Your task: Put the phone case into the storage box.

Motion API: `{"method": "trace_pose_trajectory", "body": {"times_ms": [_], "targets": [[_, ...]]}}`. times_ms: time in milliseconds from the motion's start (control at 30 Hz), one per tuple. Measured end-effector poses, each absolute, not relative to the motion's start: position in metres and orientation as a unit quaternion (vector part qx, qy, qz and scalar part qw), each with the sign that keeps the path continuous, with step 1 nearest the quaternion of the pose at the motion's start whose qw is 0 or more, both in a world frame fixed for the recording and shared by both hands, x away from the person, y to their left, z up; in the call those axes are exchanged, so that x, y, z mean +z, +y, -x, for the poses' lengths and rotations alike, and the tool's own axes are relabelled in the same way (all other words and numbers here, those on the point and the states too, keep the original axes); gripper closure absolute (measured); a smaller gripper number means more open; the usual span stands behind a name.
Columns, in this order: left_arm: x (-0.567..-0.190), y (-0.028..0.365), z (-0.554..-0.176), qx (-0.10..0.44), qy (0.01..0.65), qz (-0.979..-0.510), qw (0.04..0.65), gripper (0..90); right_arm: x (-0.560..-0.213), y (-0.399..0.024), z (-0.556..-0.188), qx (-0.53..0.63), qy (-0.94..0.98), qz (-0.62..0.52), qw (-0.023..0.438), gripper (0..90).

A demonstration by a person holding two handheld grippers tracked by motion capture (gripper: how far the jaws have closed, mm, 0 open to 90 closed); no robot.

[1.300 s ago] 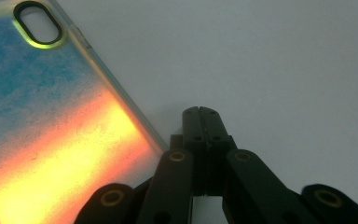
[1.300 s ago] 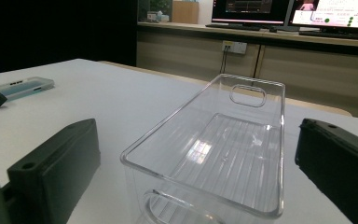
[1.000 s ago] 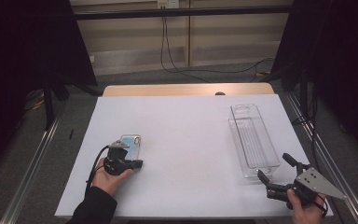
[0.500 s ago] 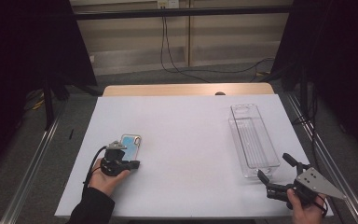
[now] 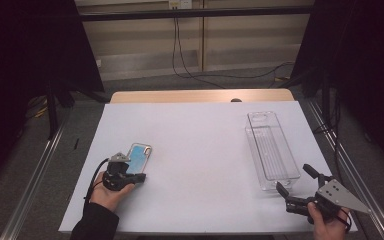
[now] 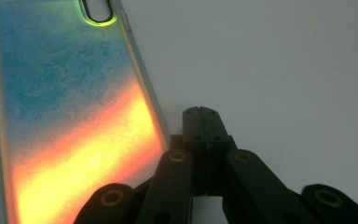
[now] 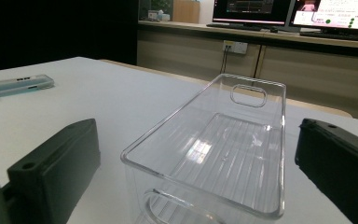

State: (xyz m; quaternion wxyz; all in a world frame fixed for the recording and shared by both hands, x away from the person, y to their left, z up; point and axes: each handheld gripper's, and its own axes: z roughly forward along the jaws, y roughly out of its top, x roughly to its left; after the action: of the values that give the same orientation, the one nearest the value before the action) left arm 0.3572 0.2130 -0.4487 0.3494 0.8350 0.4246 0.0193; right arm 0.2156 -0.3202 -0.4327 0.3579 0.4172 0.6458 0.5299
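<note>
A phone case (image 5: pixel 140 155), blue fading to orange, lies flat on the white table (image 5: pixel 200 145) at the near left. In the left gripper view the phone case (image 6: pixel 70 107) runs along the left side, its camera cut-out at the far end. My left gripper (image 5: pixel 136 176) rests low at the case's near right corner. Its jaws (image 6: pixel 204 112) are shut with nothing between them, just beside the case's edge. My right gripper (image 5: pixel 292 177) stands open at the near end of a clear plastic bin (image 5: pixel 271 150). The bin (image 7: pixel 223 140) is empty and sits between the spread fingers (image 7: pixel 56 158), unheld.
The table's wooden far edge (image 5: pixel 200 96) borders a floor with cables. Metal rails (image 5: pixel 40 160) run along both sides. Monitors (image 7: pixel 270 11) stand on a counter beyond the table in the right gripper view. White tabletop stretches between the case and the bin.
My left gripper has edged slightly toward the table's left. The phone case, the bin and the right gripper have stayed put.
</note>
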Motion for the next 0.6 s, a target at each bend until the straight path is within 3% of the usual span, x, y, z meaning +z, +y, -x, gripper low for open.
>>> {"method": "trace_pose_trajectory", "body": {"times_ms": [600], "targets": [[-0.448,0.230,-0.357,0.035,0.427,-0.834,0.347,90.0,-0.433,-0.321,-0.216,0.529,0.647,-0.415,0.358,0.0]]}}
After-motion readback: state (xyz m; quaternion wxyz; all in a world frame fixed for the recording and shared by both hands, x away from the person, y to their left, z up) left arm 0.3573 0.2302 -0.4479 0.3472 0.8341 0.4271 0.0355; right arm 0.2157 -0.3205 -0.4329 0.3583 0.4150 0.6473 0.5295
